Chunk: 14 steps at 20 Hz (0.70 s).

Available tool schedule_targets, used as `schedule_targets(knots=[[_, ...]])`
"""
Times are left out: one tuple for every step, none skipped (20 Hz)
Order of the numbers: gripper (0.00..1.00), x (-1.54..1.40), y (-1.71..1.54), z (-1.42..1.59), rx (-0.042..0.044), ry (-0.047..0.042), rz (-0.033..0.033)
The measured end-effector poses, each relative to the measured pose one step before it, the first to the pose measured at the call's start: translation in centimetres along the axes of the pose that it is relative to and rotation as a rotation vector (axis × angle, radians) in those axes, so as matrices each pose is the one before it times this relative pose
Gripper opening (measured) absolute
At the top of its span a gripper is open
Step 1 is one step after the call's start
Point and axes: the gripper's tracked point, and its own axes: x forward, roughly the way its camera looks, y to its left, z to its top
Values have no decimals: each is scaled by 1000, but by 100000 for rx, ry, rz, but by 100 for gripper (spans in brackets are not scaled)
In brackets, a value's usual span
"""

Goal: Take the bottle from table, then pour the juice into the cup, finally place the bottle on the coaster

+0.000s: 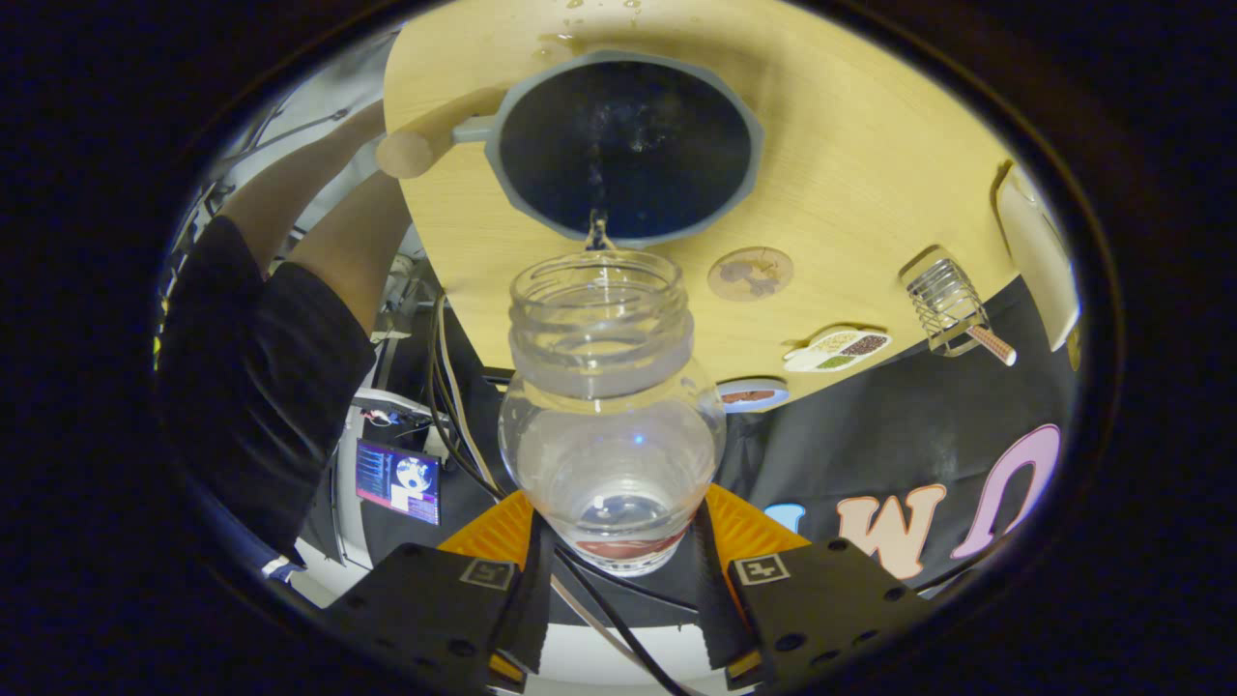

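Both jaws clamp bottle | mouth tipped over cup

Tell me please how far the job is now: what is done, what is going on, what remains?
Done: the bottle is off the table, held between the tongs. In hand: it is tipped, a thin stream falling into the cup; little liquid remains. Left: set the bottle on the coaster, which lies bare.
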Motion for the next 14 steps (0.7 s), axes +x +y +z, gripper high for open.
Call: schedule_targets(knots=[[67,32,77,0,-142,574,279],[67,111,-9,18,-13,457,-58],[67,40,34,48,-93,388,28],[67,72,19,68,-103,110,-177],[67,25,8,49,-279,202,-1],[67,18,63,16,-100,605,108],[67,-46,46,58,-258,565,235],[67,-79,3,61,-349,459,-40],[67,-85,-106,195,-358,293,-435],[67,-88,-99,277,-459,234,-582],[67,-109,-74,204,-360,215,2],[67,-146,-49,99,280,180,-89],[67,-79,-131,166,223,75,-248],[67,-109,-78,130,236,94,-214]])
